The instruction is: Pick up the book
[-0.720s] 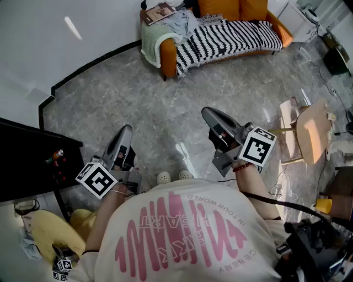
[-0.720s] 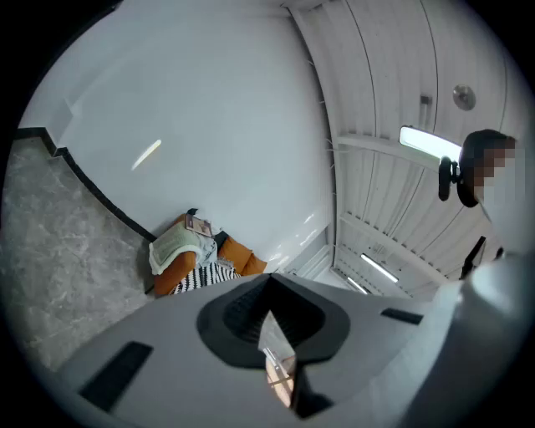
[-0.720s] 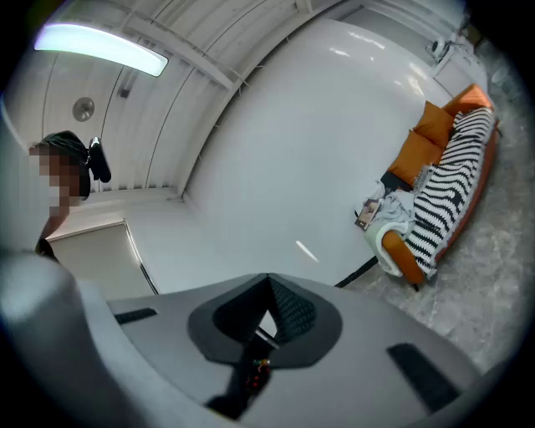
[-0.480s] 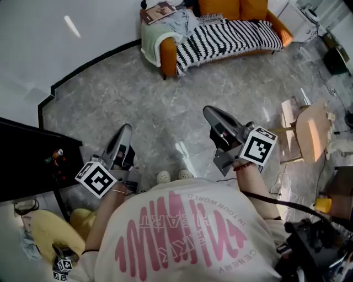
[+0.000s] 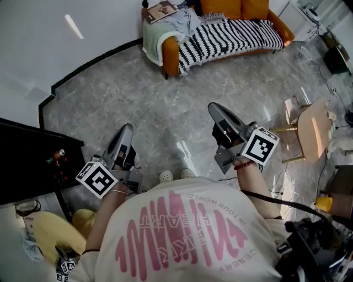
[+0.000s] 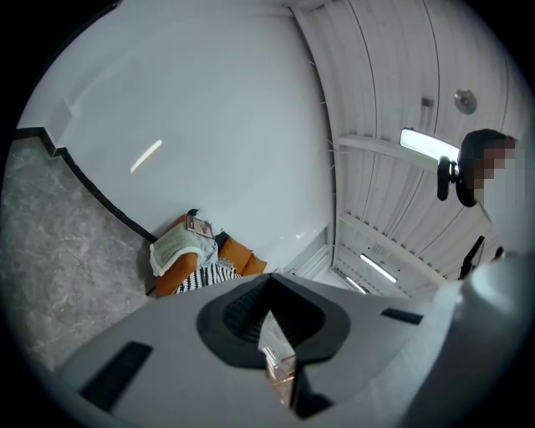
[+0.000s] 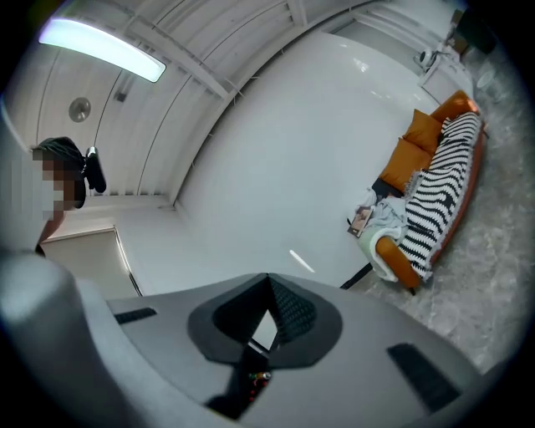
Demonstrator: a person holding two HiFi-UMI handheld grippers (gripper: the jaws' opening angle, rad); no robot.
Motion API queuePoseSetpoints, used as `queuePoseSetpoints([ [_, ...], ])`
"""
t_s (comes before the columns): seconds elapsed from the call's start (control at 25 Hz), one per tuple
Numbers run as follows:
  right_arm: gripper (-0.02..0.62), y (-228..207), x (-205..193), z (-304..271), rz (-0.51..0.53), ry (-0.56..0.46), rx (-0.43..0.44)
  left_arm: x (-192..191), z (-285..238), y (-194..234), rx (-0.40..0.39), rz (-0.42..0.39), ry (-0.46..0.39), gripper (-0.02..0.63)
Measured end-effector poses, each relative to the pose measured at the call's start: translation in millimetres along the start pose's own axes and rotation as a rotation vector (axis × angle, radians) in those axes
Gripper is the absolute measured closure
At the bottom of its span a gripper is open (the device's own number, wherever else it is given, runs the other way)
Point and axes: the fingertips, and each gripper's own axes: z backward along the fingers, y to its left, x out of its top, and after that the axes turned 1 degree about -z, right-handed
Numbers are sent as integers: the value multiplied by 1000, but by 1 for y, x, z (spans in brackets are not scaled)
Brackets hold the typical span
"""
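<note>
We note the left gripper (image 5: 127,129) and right gripper (image 5: 213,107) mid-frame, jaws together and empty, the book (image 5: 160,11) at top on the sofa (image 5: 170,55), and a shirt (image 5: 182,237) lettered "IN YOUR WORLD".

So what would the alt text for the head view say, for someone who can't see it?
Seen from above, a person in a white T-shirt holds a left gripper and a right gripper, both shut and empty, over a grey marble floor. Across the room, a book lies on the arm of an orange sofa draped with a striped blanket.
</note>
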Motion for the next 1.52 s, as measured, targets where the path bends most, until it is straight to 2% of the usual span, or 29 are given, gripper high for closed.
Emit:
queuePoseSetpoints([
  [0.2,584,-2,-4,-10,11,-10,-17,5,4,8,-6,-23,11,598],
  [0.36,585,4,-10,-28,66,-18,-31,22,12,26,-10,-79,25,598],
  [0.52,585,3,-13,-39,80,-21,-45,34,14,41,1,-133,39,598],
  [0.8,584,-9,-7,-55,83,-10,-61,42,-3,49,-10,-125,42,598],
  [1.04,585,-27,11,-85,137,31,-44,59,-43,61,-9,-120,23,598],
  [1.36,584,-59,34,-111,122,65,-18,72,-87,68,4,-121,4,598],
  [1.52,584,-81,57,-132,101,87,-1,83,-122,70,19,-120,2,598],
])
